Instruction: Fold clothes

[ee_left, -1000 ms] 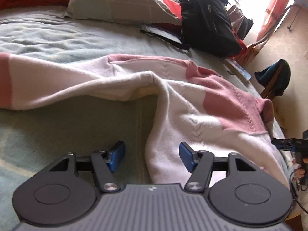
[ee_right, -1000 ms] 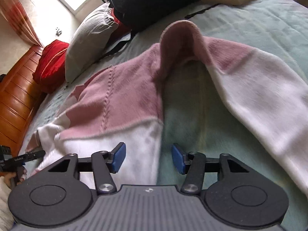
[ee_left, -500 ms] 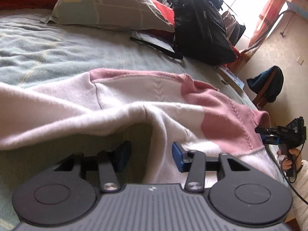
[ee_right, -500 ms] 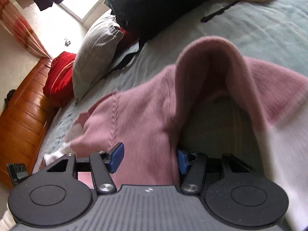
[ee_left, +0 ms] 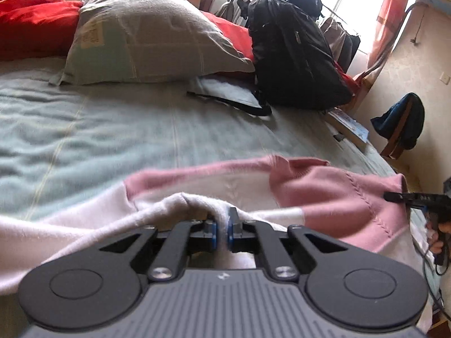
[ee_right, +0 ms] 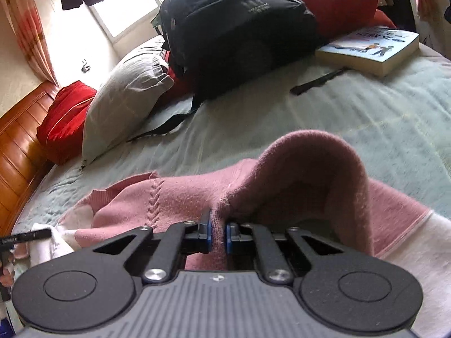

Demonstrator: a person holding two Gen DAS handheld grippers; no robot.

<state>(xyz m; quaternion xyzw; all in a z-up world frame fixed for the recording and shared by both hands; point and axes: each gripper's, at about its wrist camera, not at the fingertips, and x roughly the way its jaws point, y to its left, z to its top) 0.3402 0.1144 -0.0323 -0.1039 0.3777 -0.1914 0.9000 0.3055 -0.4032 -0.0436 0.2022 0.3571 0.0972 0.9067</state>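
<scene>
With both tools clamped, the left gripper (ee_left: 221,229) on a white fold and the right gripper (ee_right: 217,235) on a pink fold of the sweater (ee_left: 332,197) lying on the near part of the bed (ee_left: 141,129), we judge the fold best made by moving both pinches together, level, keeping the knit taut and well short of the backpack (ee_right: 239,28) at the far side.

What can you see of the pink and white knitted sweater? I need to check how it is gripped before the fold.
The pink and white knitted sweater looks soft and fuzzy, with a braided cable stitch down its pink part. It lies rumpled on the pale green bedspread. The left gripper is shut on a white fold, the right gripper on a pink fold, beside which a pink part arches up.
</scene>
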